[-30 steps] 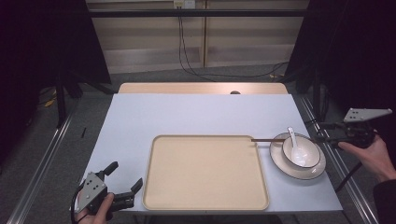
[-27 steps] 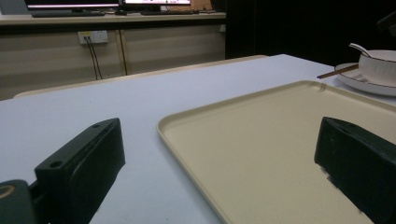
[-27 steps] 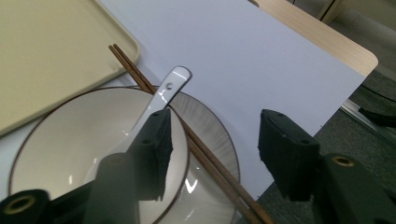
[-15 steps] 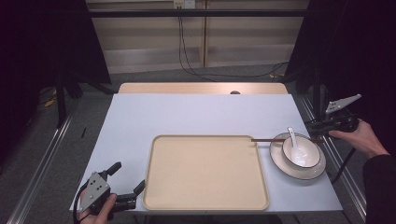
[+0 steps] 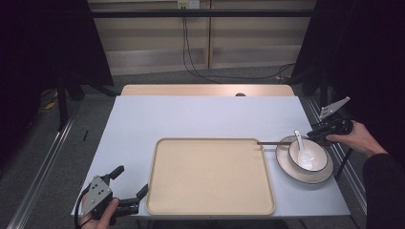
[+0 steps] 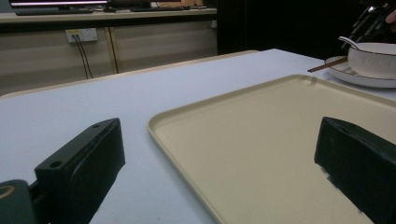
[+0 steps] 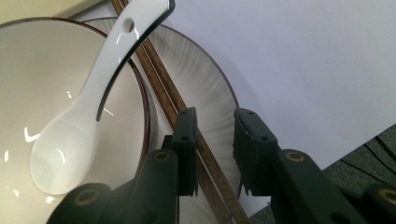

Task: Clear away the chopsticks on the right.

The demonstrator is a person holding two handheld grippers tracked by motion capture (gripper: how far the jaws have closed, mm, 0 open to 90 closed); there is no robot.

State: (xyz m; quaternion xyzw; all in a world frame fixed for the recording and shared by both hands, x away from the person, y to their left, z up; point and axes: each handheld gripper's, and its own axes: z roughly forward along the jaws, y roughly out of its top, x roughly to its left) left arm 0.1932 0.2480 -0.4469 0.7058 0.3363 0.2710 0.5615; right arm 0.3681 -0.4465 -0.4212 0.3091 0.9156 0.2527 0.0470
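A white bowl (image 5: pixel 313 157) with a white spoon (image 5: pixel 301 145) in it stands on a plate (image 5: pixel 285 167) at the table's right edge. Brown chopsticks (image 5: pixel 272 142) lie across the plate's far rim, pointing left over the tray corner. My right gripper (image 5: pixel 314 133) reaches in from the right at the plate's far side. In the right gripper view its jaws (image 7: pixel 215 114) have just been closing and straddle the chopsticks (image 7: pixel 163 79), which run beside the left jaw with a gap to the other. My left gripper (image 5: pixel 131 180) rests open at the front left.
A large beige tray (image 5: pixel 210 176) lies bare in the front middle of the white table (image 5: pixel 200 117). Its near left corner sits between my left gripper's spread fingers (image 6: pixel 84 158). A dark floor and metal rails flank the table on both sides.
The right hand has come in leftward and down from beyond the table's edge to the plate's far rim, and its jaws have narrowed around the chopsticks. The left gripper has stayed put.
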